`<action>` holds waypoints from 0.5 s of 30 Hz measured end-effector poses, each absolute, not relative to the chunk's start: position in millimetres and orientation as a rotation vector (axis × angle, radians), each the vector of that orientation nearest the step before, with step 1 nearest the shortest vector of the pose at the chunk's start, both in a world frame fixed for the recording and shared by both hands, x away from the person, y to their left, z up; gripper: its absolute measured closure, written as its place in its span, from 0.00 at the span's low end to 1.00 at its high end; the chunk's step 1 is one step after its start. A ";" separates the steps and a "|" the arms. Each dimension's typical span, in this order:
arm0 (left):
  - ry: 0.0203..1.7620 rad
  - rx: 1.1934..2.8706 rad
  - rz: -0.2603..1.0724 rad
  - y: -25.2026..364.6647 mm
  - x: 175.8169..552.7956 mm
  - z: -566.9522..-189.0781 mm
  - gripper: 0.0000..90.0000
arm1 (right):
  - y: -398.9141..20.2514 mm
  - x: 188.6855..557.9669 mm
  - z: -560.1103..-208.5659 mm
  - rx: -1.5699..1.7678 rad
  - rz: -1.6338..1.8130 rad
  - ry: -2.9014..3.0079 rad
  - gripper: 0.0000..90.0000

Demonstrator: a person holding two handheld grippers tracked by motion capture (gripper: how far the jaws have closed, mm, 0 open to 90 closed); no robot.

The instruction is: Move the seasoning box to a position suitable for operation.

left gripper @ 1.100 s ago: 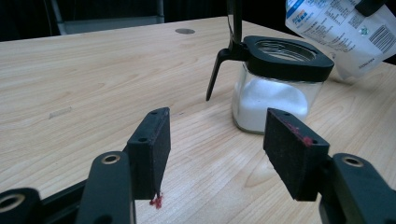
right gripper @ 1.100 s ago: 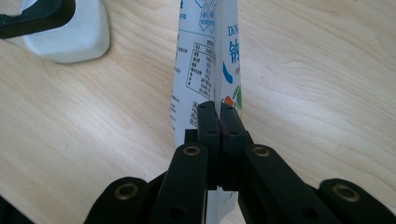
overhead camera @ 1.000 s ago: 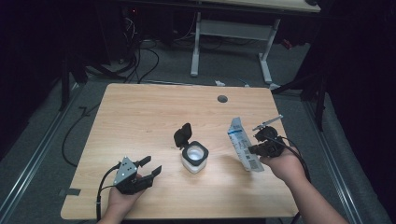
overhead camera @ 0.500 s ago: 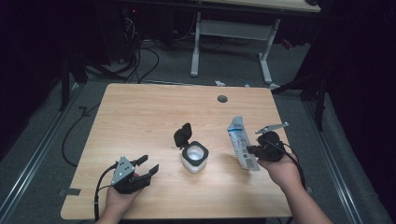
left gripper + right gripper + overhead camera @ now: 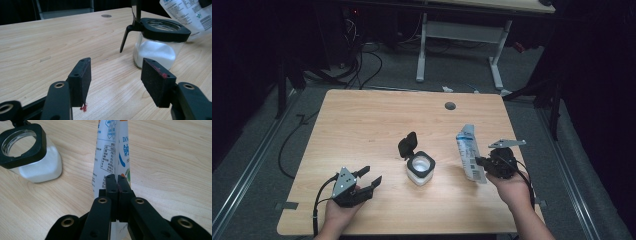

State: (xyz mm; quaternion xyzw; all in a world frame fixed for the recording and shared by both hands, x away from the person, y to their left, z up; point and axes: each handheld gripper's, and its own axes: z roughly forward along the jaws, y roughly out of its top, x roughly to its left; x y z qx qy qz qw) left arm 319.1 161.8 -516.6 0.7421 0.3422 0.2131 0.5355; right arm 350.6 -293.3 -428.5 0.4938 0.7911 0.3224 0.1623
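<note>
Right gripper (image 5: 117, 178) is clamping the white pouch (image 5: 469, 159) beside the jar (image 5: 419, 169); left gripper (image 5: 113, 75) is sitting open, holding nothing.

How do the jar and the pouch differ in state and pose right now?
The jar stands on the table with its black lid flipped open, untouched; the pouch is pinched flat in the right gripper. The jar is clear glass, the pouch printed white. The left gripper is open, off both.

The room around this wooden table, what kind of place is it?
Probably a lab or recording workspace, not a kitchen: cables trail over the grey floor, a second desk frame stands behind the table, and the surroundings are kept dark.
</note>
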 end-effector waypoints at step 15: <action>0.828 1.829 0.555 165.7 325.5 -522.8 0.46 | -294.9 340.5 -437.9 1.389 1.022 2.183 1.00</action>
